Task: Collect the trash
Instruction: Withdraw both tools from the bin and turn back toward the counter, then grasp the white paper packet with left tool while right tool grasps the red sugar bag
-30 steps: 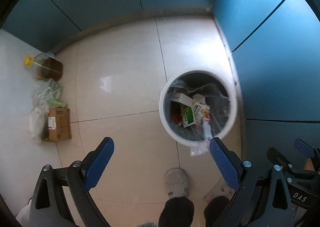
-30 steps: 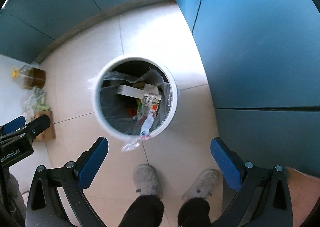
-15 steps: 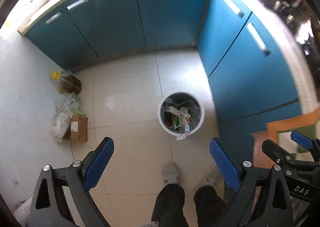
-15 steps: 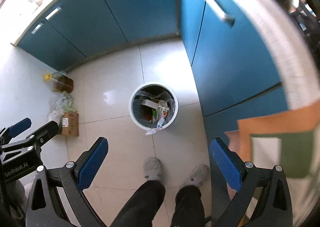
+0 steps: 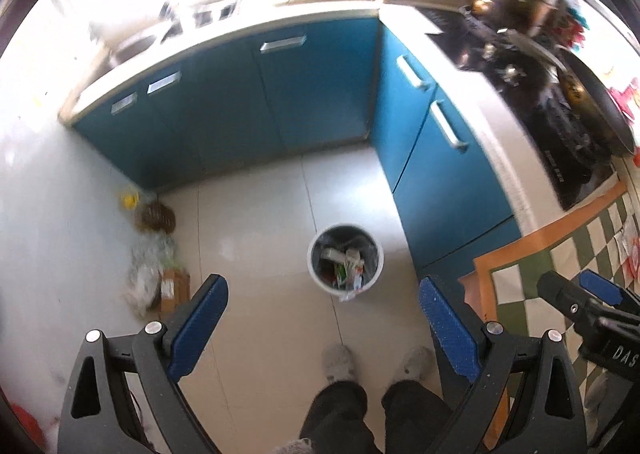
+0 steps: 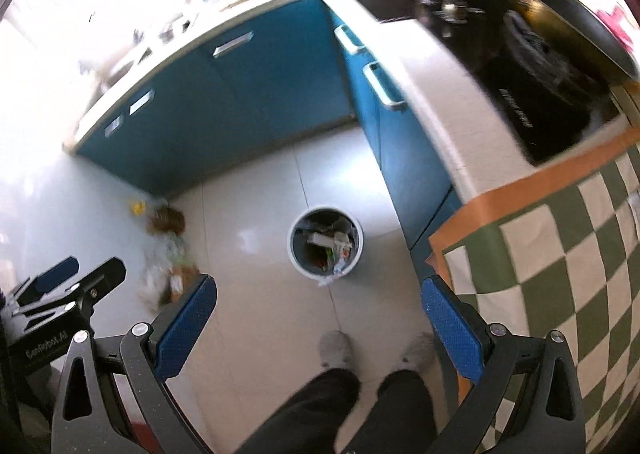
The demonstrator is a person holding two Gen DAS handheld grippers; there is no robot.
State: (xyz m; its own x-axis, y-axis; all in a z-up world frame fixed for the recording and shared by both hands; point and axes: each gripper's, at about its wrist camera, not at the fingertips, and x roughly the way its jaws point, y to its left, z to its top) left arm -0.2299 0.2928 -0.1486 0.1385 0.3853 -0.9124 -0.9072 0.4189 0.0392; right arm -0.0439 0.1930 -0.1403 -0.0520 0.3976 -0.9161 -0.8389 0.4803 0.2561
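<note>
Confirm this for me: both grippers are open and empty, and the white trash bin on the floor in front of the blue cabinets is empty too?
Not quite. The white trash bin already holds packaging and wrappers, as the left wrist view shows. The rest stands: left gripper and right gripper are open and empty.

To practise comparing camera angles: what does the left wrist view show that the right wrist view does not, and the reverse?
Only the left wrist view shows the right gripper from outside, at its right edge, with the letters DAS on it. Only the right wrist view shows the left gripper from outside, at its left edge. Both share the white trash bin holding litter, the blue cabinets, the checked cloth, the person's grey slippers and the pile of bags and a box by the wall.
</note>
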